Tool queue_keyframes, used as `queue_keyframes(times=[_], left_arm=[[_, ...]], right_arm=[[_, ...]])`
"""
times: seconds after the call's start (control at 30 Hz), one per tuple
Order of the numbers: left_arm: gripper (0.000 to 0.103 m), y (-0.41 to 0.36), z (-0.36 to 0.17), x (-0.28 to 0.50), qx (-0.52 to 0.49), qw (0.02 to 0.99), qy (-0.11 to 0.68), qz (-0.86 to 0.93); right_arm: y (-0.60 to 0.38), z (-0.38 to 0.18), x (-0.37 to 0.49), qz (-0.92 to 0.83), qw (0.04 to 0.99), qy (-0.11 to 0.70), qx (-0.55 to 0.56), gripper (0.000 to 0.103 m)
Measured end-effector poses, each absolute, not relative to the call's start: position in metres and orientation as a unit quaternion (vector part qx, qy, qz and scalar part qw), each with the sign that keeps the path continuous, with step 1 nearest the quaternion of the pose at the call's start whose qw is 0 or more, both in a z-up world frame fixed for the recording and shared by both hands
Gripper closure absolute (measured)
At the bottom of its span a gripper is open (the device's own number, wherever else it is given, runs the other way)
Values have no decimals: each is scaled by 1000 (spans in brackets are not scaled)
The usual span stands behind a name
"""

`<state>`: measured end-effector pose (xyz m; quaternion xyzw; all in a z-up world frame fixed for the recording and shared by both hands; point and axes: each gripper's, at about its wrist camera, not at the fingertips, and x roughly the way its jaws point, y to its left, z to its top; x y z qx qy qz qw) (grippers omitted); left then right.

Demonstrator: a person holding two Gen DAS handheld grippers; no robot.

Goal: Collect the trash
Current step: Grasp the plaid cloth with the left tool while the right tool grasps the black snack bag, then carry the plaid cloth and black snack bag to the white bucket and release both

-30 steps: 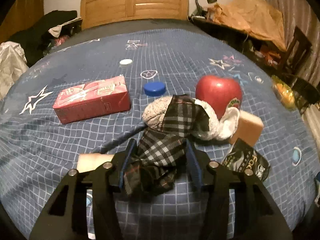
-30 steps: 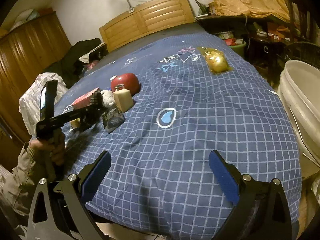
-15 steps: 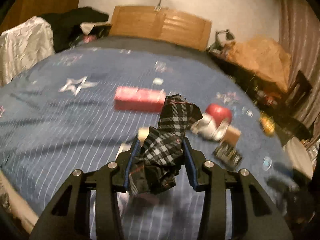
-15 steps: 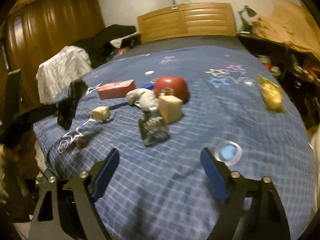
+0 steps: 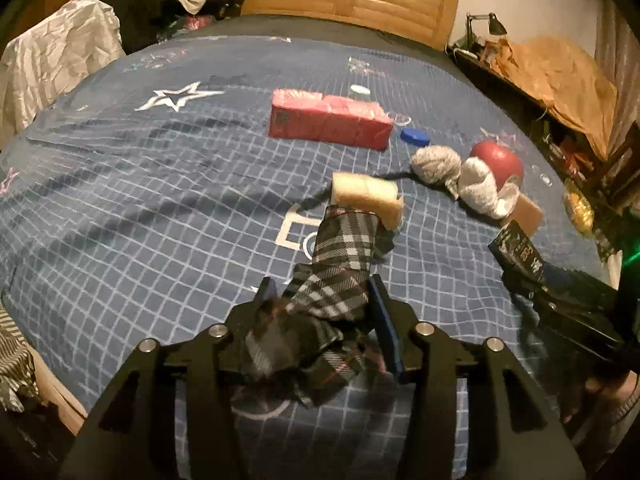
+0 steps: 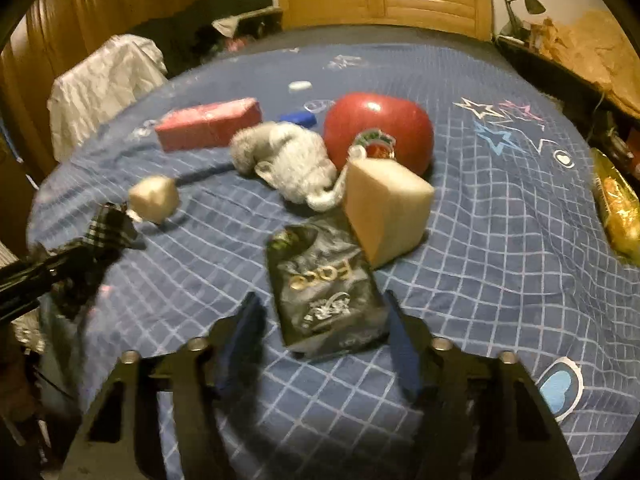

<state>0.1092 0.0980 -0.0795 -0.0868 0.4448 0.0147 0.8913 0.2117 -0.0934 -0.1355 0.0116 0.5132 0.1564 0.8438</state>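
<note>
While gripper (image 5: 320,312) holds one plaid cloth (image 5: 340,252) | sponges (image 6: 384,210): 2 | caps (image 5: 414,137): 2

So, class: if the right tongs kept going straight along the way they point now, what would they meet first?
Most likely the black packet, lying on the bed between the closing right tongs; the tan block sits just beyond.

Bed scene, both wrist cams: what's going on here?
A person is clearing clutter off a blue grid-patterned bedspread with two handheld grippers. The left gripper holds a crumpled dark plaid cloth lifted above the bed. The right gripper, its jaws just closing, straddles a black foil snack wrapper that lies flat; a grip isn't clear yet. A red apple, tan sponge block and pink tissue pack remain untouched.
</note>
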Motion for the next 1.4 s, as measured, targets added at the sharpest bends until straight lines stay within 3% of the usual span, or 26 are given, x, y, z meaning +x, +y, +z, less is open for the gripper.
queue_keyframes(times=[0.13, 0.33, 0.73, 1.4], left_arm=[[52, 102, -91, 114, -100, 889, 447, 13], [62, 112, -86, 101, -126, 894, 431, -4], [62, 62, -68, 71, -94, 895, 433, -50], [62, 16, -54, 62, -26, 914, 405, -7]], right_arm=[[-98, -134, 208, 155, 848, 506, 25, 55], [-108, -123, 178, 160, 852, 496, 46, 55], [-170, -84, 87, 125, 866, 475, 97, 55], [-162, -74, 66, 138, 876, 453, 92, 55]])
